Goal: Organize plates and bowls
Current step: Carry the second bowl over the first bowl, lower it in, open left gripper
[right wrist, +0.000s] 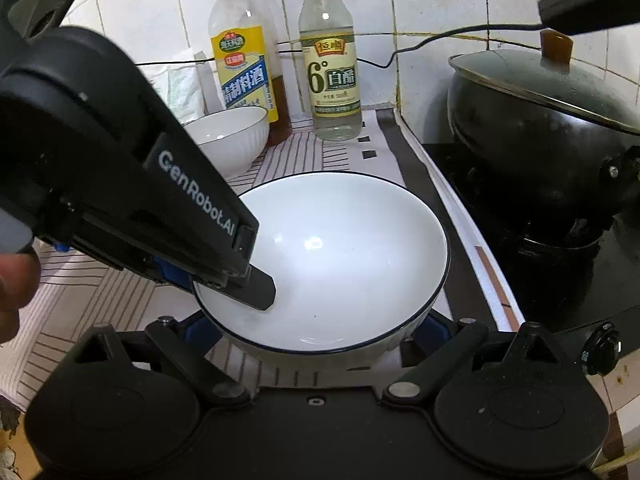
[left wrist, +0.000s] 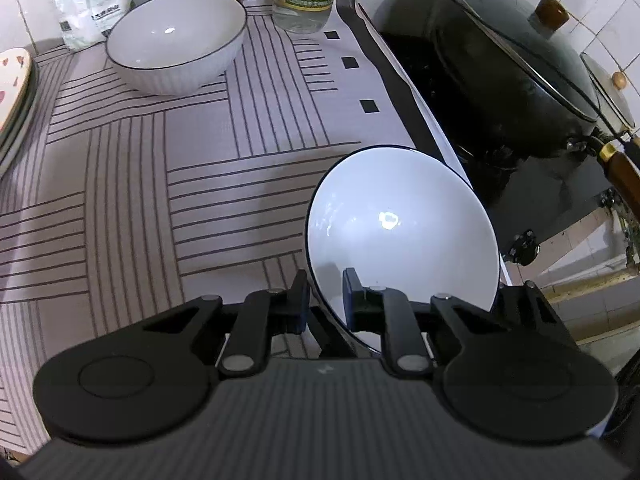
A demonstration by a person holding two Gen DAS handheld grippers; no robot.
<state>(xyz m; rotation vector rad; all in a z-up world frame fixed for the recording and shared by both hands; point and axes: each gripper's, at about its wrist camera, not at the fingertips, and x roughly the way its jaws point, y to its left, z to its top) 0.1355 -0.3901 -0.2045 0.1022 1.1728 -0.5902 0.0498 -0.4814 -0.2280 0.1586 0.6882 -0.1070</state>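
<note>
My left gripper point(left wrist: 326, 296) is shut on the rim of a white bowl with a dark rim point(left wrist: 400, 232), one finger inside and one outside; the bowl tilts up over the striped mat. In the right wrist view the same bowl point(right wrist: 340, 264) fills the middle, with the left gripper point(right wrist: 256, 286) clamped on its left rim. My right gripper point(right wrist: 312, 332) is open, its fingers on either side of the bowl's near base. A second white bowl point(left wrist: 176, 40) stands at the back of the mat, also in the right wrist view point(right wrist: 232, 136). Stacked plates point(left wrist: 14, 96) lie at the far left edge.
A black wok with a glass lid point(left wrist: 520, 72) sits on the stove to the right point(right wrist: 540, 128). Two bottles point(right wrist: 244, 60) point(right wrist: 332, 72) and a white bag point(left wrist: 84, 4) stand against the tiled wall. The striped mat point(left wrist: 180, 184) covers the counter.
</note>
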